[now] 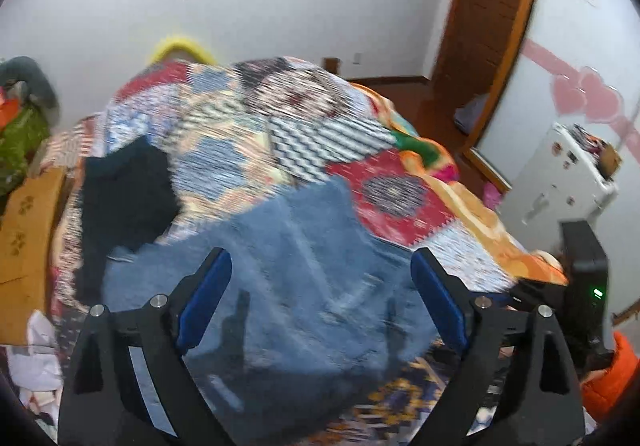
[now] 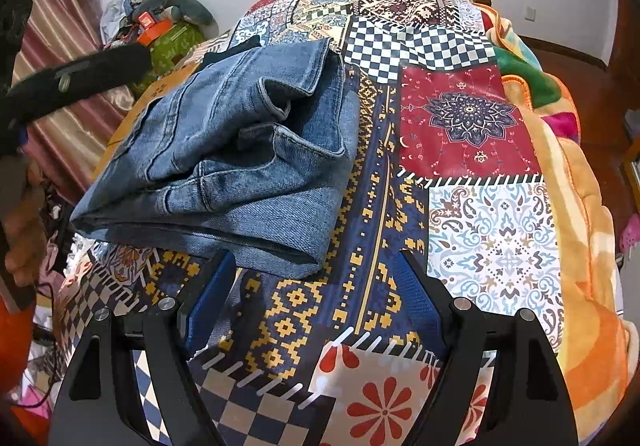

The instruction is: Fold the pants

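A pair of blue jeans (image 2: 240,154) lies folded in a thick bundle on the patchwork bedspread (image 2: 472,126), left of centre in the right wrist view. My right gripper (image 2: 316,266) is open and empty, just in front of the bundle's near edge. In the blurred left wrist view the jeans (image 1: 280,274) lie right below my left gripper (image 1: 320,262), which is open with its blue pads (image 1: 204,298) wide apart and holding nothing. The right gripper's body (image 1: 584,278) shows at the right edge of that view.
A dark garment (image 1: 124,198) lies on the bed beyond the jeans. An orange blanket (image 2: 580,206) runs along the bed's right side. Piled clutter (image 2: 160,26) sits at the bed's far left. A white cabinet (image 1: 560,182) and a wooden door frame (image 1: 500,26) stand to the right.
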A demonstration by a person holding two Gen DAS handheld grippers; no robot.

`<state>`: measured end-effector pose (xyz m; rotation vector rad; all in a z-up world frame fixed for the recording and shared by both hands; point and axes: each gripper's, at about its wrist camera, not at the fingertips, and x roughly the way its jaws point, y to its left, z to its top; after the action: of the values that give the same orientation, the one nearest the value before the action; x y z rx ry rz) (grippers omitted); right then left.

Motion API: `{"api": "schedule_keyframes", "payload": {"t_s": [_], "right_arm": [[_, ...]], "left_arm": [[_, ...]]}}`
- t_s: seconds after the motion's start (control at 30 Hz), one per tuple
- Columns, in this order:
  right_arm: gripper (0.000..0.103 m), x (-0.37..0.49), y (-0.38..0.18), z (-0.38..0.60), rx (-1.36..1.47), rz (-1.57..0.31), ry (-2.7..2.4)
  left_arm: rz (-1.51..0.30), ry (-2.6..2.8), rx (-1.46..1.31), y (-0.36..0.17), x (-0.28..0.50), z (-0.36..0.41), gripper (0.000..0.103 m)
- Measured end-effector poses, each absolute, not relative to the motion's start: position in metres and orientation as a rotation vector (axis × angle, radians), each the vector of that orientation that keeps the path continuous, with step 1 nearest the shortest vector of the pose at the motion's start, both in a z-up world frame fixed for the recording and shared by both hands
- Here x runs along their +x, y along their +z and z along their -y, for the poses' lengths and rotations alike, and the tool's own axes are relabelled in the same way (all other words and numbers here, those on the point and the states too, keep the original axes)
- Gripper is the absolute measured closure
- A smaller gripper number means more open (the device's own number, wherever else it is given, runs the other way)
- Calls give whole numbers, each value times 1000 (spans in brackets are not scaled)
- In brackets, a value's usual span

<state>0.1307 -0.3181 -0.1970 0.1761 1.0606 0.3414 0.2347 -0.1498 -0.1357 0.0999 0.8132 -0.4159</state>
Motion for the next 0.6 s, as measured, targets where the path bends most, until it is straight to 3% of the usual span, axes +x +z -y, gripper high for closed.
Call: {"api": "schedule_keyframes", "payload": {"t_s": [0.07,0.27,0.6], "right_arm": [[25,131,-195,317,177,-1057,344],[25,128,-190,306,178,-1051,383],[24,136,-197,288,157,-1103,409]], "left_arm": [[-800,-351,104,-133,251,130,6],[-862,-152,110,-145,328,65,5],[-1119,-25,320,-253,389,2,4]]}}
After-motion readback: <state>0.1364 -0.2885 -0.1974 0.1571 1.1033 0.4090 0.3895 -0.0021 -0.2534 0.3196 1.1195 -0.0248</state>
